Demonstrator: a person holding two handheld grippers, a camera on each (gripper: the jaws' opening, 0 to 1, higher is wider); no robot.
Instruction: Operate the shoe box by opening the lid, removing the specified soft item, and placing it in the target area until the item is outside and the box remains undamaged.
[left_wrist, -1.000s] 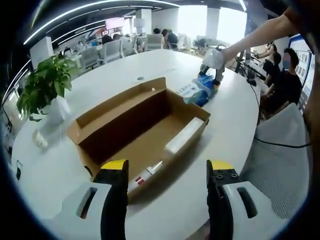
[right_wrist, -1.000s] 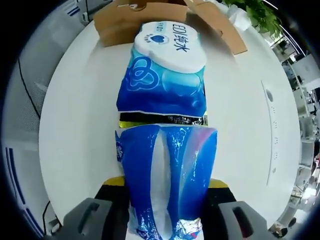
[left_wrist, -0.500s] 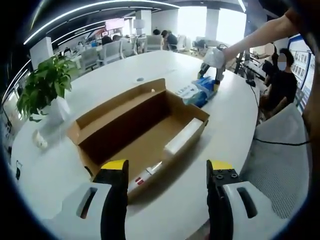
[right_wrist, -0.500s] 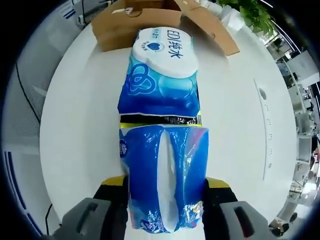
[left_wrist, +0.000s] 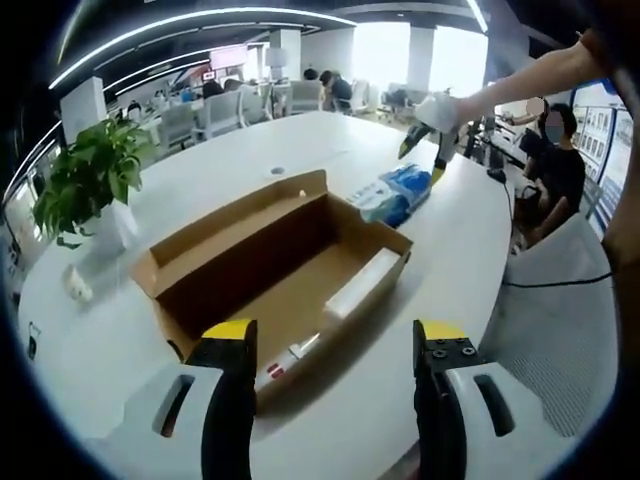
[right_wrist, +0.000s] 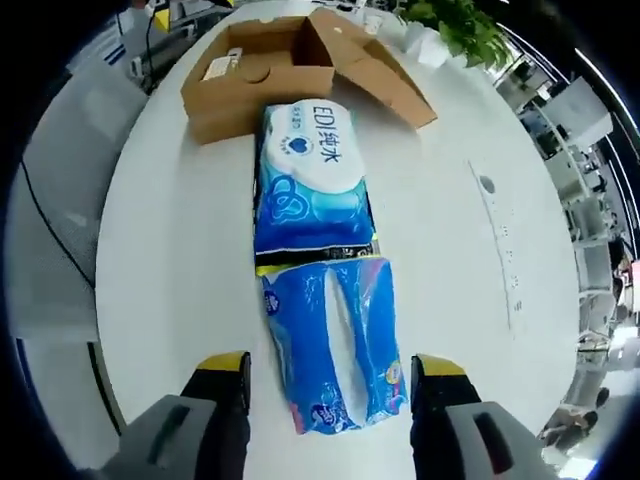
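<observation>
An open brown shoe box (left_wrist: 280, 260) lies mid-table with its lid flap folded back to the far left; a white wrapped item (left_wrist: 362, 283) rests along its inner right wall. Blue tissue packs (left_wrist: 395, 193) lie on the table beyond the box. My left gripper (left_wrist: 335, 345) stands open just short of the box, holding nothing. A gloved hand holds my right gripper (left_wrist: 425, 145) above the packs. In the right gripper view the two joined packs (right_wrist: 320, 290) lie flat below my right gripper (right_wrist: 332, 362), which is open, its jaws wider than the packs. The box (right_wrist: 260, 80) sits beyond them.
A potted plant (left_wrist: 85, 175) stands at the table's left side and shows as the plant (right_wrist: 455, 25) past the box. A grey chair (left_wrist: 560, 300) and seated people are at the right. A round grommet (left_wrist: 277, 170) is set in the white table (left_wrist: 180, 170).
My right gripper has opened, let go of the blue tissue pack and risen away from it; the packs now lie flat on the table. The left gripper has barely moved.
</observation>
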